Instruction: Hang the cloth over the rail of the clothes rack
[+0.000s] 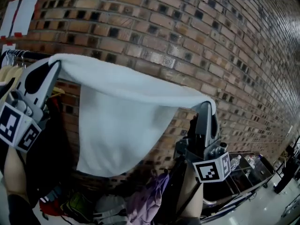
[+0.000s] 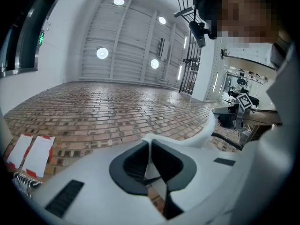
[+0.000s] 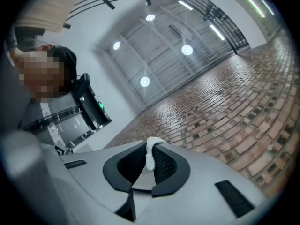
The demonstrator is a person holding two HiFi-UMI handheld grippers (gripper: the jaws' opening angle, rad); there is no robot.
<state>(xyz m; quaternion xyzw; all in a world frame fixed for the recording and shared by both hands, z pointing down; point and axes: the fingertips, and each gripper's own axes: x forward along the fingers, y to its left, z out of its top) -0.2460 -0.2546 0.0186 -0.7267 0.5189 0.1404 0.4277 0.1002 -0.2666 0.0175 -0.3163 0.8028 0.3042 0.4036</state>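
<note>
While a brick wall (image 1: 187, 32) fills the background, a dark rail (image 1: 33, 55) carrying hangers (image 1: 11, 71) runs at the upper left, just behind the left gripper (image 1: 55, 64). A heap of clothes (image 1: 140, 203) lies below, and a metal cart (image 1: 248, 170) stands at the lower right. Both grippers are raised with tips pointing up, well apart, the left one higher than the right gripper (image 1: 206, 106). Each pair of fingers (image 2: 126, 163) is pressed together on a top corner of the white cloth (image 1: 122, 125). It spans between them and hangs down before the wall, its left corner close by the rail; contact there cannot be told.
</note>
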